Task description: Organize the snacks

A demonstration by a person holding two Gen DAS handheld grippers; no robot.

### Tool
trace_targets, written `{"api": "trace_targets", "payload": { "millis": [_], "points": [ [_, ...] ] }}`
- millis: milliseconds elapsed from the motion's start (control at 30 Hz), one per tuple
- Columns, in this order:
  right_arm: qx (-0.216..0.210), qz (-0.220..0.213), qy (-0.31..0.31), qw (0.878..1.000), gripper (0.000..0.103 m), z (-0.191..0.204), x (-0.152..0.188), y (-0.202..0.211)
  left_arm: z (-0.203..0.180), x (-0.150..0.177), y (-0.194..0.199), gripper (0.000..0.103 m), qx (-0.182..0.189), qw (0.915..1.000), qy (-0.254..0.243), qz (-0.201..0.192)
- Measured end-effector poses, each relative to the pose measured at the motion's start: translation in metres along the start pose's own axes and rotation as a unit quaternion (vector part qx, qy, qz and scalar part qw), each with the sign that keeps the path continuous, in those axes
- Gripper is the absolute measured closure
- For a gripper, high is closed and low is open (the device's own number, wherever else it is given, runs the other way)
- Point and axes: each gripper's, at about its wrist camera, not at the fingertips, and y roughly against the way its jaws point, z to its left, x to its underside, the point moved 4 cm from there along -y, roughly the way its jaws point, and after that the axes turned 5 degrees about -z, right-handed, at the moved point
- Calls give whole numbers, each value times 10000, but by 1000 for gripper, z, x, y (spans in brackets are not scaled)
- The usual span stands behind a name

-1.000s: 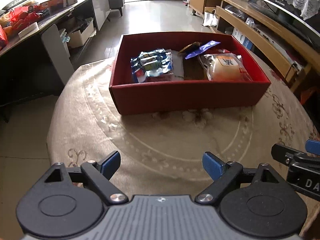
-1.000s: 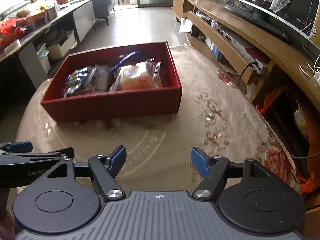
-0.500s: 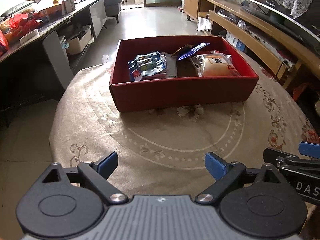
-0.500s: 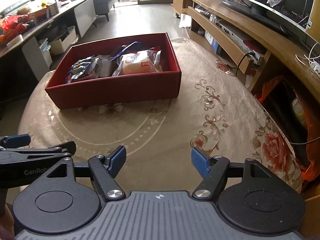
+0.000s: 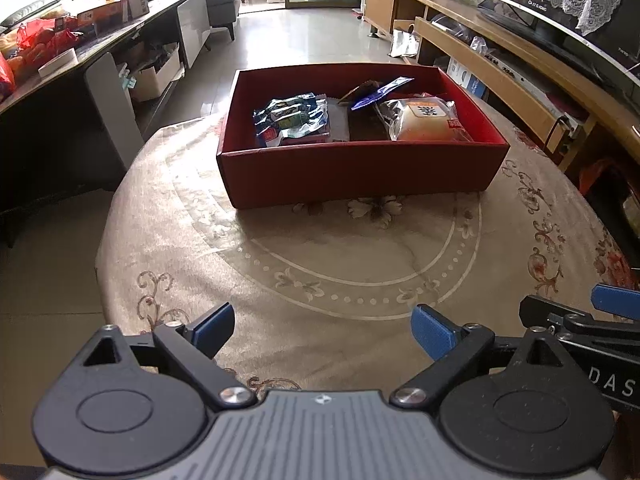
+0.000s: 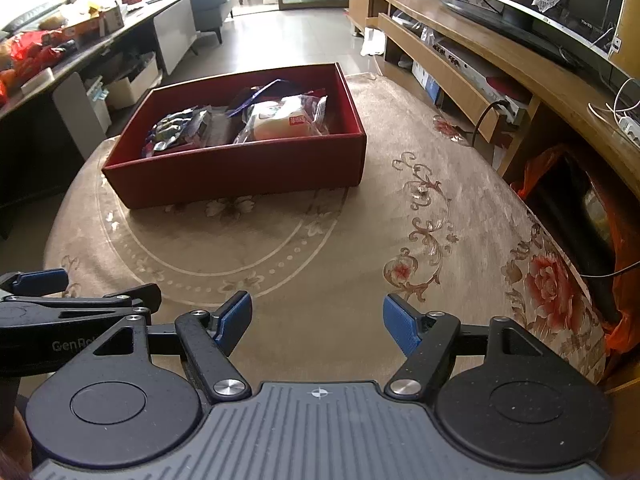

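Observation:
A red box (image 5: 360, 172) stands on the far half of the round table. It holds a blue-silver snack packet (image 5: 292, 120) on its left, a wrapped bun (image 5: 424, 122) on its right and a blue wrapper (image 5: 380, 94) behind them. My left gripper (image 5: 324, 326) hovers over the near part of the cloth, well short of the box. Its jaws are opening and nothing is between them. My right gripper (image 6: 318, 318) is beside it, open and empty. In the right wrist view the box (image 6: 240, 176) lies ahead to the left, the bun (image 6: 284, 120) inside it.
A beige floral tablecloth (image 5: 360, 264) covers the table, with bare cloth between the grippers and the box. A long wooden TV bench (image 6: 500, 64) runs along the right. A dark counter (image 5: 80, 52) with clutter lines the left. An orange bag (image 6: 620, 320) hangs off the table's right edge.
Both grippers have drawn back from the box, which now looks smaller and farther away. The left jaws have spread wider. The right jaws are unchanged.

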Motion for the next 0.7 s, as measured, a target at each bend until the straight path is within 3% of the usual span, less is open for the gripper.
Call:
{"api": "trace_targets", "payload": {
  "millis": [700],
  "points": [
    [-9,-20,-9,10000,25,-1,2,3,-2,2,2,7,-1,10000,-14,11]
  ]
}}
